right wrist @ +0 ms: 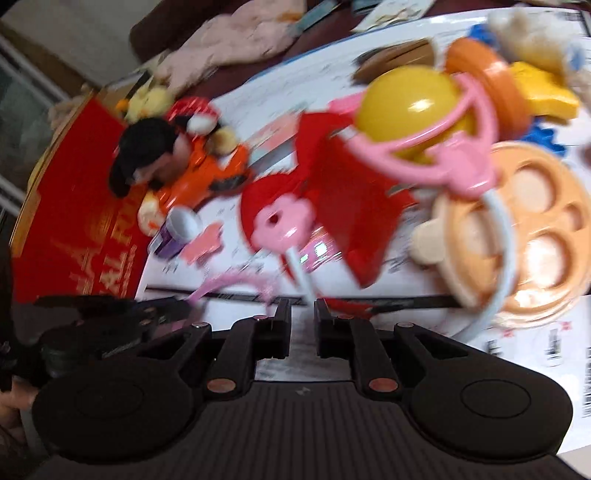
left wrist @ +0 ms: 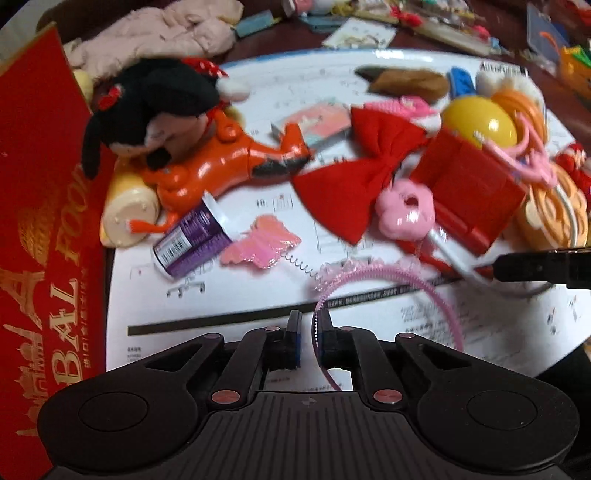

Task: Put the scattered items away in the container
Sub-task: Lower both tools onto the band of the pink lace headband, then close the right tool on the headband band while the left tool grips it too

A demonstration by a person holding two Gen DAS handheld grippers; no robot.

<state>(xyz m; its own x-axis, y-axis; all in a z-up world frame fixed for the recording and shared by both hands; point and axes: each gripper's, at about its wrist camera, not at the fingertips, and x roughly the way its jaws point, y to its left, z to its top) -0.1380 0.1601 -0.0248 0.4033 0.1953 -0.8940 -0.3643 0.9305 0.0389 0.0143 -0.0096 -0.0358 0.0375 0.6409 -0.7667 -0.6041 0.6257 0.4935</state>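
My left gripper [left wrist: 309, 325] is shut on the pink toothed headband [left wrist: 406, 280], one end of it between the jaws. My right gripper [right wrist: 302, 314] is shut on the white stick [right wrist: 301, 275] of a pink flower wand [right wrist: 284, 221]; that wand also shows in the left wrist view [left wrist: 404, 206]. Scattered toys lie on a white printed sheet [left wrist: 258, 295]: a red bow [left wrist: 351, 173], a red box [left wrist: 469, 184], an orange figure [left wrist: 221, 162], a black plush [left wrist: 155, 107], a purple cup [left wrist: 195, 236], a yellow ball [left wrist: 480, 122]. The red container box [left wrist: 40, 221] stands at the left.
A peach round tray [right wrist: 535, 236] lies at the right, with pink toy glasses [right wrist: 454, 147] over the yellow ball. A pink butterfly clip [left wrist: 258, 243] and a cream bottle [left wrist: 125, 210] lie near the cup. Pink cloth [left wrist: 166, 33] and clutter fill the far table.
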